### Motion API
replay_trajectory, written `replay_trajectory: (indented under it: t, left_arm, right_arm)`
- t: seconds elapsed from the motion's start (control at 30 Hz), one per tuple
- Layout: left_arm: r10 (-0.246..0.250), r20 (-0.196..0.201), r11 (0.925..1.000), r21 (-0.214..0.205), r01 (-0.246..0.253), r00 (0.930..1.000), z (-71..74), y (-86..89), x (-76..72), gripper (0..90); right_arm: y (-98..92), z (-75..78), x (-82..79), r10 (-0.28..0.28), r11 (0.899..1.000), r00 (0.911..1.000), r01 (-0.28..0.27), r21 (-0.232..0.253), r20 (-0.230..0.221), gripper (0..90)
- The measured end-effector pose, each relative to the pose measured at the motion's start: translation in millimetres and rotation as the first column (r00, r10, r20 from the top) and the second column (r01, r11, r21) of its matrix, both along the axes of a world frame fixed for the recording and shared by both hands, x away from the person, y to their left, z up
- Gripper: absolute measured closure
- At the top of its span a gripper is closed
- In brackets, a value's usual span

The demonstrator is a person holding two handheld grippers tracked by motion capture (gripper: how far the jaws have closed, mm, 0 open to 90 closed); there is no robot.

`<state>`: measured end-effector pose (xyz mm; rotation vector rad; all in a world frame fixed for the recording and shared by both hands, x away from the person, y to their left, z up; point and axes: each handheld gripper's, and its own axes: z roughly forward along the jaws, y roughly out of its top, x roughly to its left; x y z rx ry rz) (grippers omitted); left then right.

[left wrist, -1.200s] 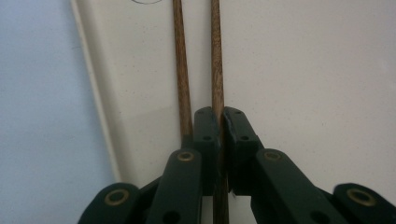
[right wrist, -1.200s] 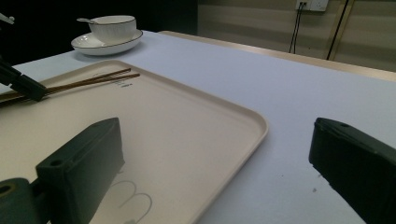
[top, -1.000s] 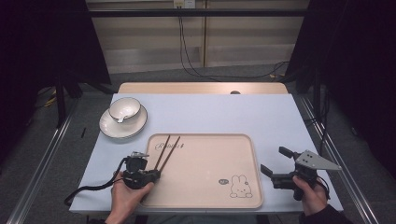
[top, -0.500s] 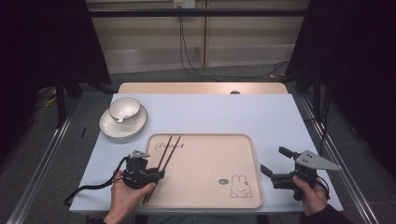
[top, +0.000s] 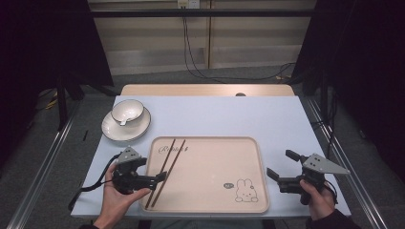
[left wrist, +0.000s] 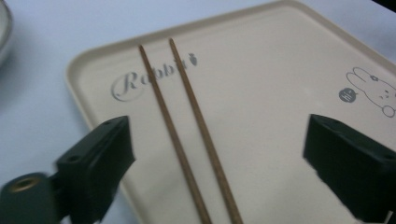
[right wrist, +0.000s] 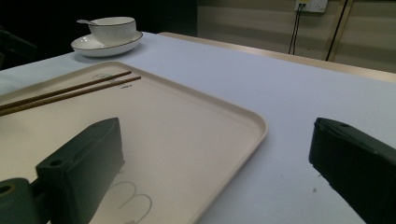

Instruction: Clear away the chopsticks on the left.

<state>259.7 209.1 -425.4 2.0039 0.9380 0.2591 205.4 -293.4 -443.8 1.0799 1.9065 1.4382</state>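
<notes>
High view first, going from the left: a white bowl point(top: 127, 110) with a spoon point(top: 122, 122) in it sits on a white plate point(top: 125, 129) at the far left of the table point(top: 229, 114). Near of that, the left hand point(top: 117, 200) holds the left gripper point(top: 160, 177) at the tray's left edge, jaws spread wide with nothing between them.

The beige tray point(top: 210, 210) takes up the near middle of the table. Two brown chopsticks point(top: 167, 171) lie side by side on its left part, slanting from the far end by the "Rabbit" lettering down toward the near left corner. A little rabbit drawing point(top: 244, 191) is at the tray's near right.

Left gripper view shows the chopsticks point(left wrist: 187, 135) lying flat on the tray point(left wrist: 275, 93), running between the open jaws, neither one touching them.

Over on the right, the right hand point(top: 317, 200) holds the right gripper point(top: 282, 168) just off the tray's right edge, also wide open and empty. Right gripper view looks across the tray point(right wrist: 187, 121) from low down, with the chopsticks point(right wrist: 65, 93) and the bowl point(right wrist: 112, 28) on its plate point(right wrist: 105, 46) farther off.
</notes>
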Motion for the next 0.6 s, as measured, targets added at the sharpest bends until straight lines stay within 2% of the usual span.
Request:
replay_trajectory:
  t: [0.03, 0.07, 0.1, 0.13, 0.17, 0.2, 0.23, 0.27, 0.33, 0.37, 0.4, 0.43, 0.47, 0.53, 0.6]
  left_arm:
    - [-0.029, 0.025, 0.9996, 0.003, 0.029, 0.9993, 1.8, 4.4, -1.8, 2.9]
    - [-0.037, 0.036, 0.9992, -0.013, 0.037, 0.9987, 2.8, 8.2, -2.9, 2.9]
    - [-0.04, 0.038, 0.998, -0.047, 0.042, 0.9985, 3.8, 15.8, -3.5, 2.8]
    - [-0.04, 0.038, 0.998, -0.047, 0.042, 0.9985, 3.8, 15.8, -3.5, 2.8]
    - [-0.029, 0.037, 0.9974, -0.065, 0.031, 0.9989, 3.8, 21.7, -3.6, 2.8]
    - [-0.008, 0.039, 0.998, -0.062, 0.011, 0.9992, 3.9, 27.0, -3.9, 2.9]
    - [0.026, 0.063, 0.9952, -0.096, -0.019, 0.9977, 3.1, 37.8, -5.7, 2.9]
    - [0.036, 0.074, 0.996, -0.085, -0.029, 0.9966, 4.4, 41.7, -6.8, 2.8]
    - [0.046, 0.12, 0.9968, -0.071, -0.037, 0.9917, 7.0, 47.4, -10.0, 2.9]
    - [0.046, 0.12, 0.9968, -0.071, -0.037, 0.9917, 7.0, 47.4, -10.0, 3.0]
    - [0.062, 0.161, 0.9968, -0.061, -0.052, 0.9851, 8.7, 52.6, -12.3, 2.8]
    - [0.062, 0.161, 0.9968, -0.061, -0.052, 0.9851, 8.7, 52.6, -12.3, 2.8]
    - [0.069, 0.199, 0.9968, -0.054, -0.059, 0.9776, 9.8, 58.3, -13.9, 2.8]
    - [0.081, 0.206, 0.996, -0.052, -0.072, 0.9751, 10.2, 60.9, -14.0, 2.4]
    - [0.096, 0.216, 0.9929, -0.09, -0.078, 0.9716, 5.1, 72.5, -14.2, 2.3]
  right_arm:
    - [-0.1, 0.0, 0.1, 0.001, 1.0, 1.0, -0.001, 0.0, 0.002, 2.5]
    - [-0.1, -0.2, 0.4, 0.0, 1.0, 1.0, 0.0, -0.001, 0.004, 2.5]
    - [-0.1, -0.2, 0.4, -0.002, 1.0, 1.0, 0.002, -0.001, 0.001, 2.5]
    - [-0.1, -0.2, 0.4, -0.002, 1.0, 1.0, 0.002, -0.001, 0.001, 2.5]
    - [0.0, -0.2, 0.4, -0.003, 1.0, 1.0, 0.003, -0.002, 0.001, 2.5]
    - [0.0, -0.2, 0.4, -0.002, 1.0, 1.0, 0.002, -0.003, 0.002, 2.5]
    - [-0.2, -0.2, 0.5, -0.003, 1.0, 1.0, 0.003, -0.002, 0.003, 2.5]
    - [-0.3, -0.2, 0.5, -0.005, 1.0, 1.0, 0.005, -0.002, 0.004, 2.5]
    - [-0.3, -0.2, 0.4, -0.004, 1.0, 1.0, 0.004, -0.002, 0.004, 2.5]
    - [-0.3, -0.2, 0.4, -0.004, 1.0, 1.0, 0.004, -0.002, 0.004, 2.5]
    - [-0.4, -0.2, 0.6, -0.006, 1.0, 1.0, 0.006, -0.003, 0.005, 2.5]
    - [-0.4, -0.2, 0.6, -0.006, 1.0, 1.0, 0.006, -0.003, 0.005, 2.5]
    - [-0.4, -0.1, 0.3, -0.009, 1.0, 0.9999, 0.009, -0.001, 0.006, 2.5]
    - [-0.5, -0.1, 0.1, -0.01, 1.0, 0.9999, 0.01, -0.001, 0.006, 2.5]
    - [-0.6, 0.3, -0.3, -0.011, 1.0, 0.9999, 0.011, 0.004, 0.002, 2.5]
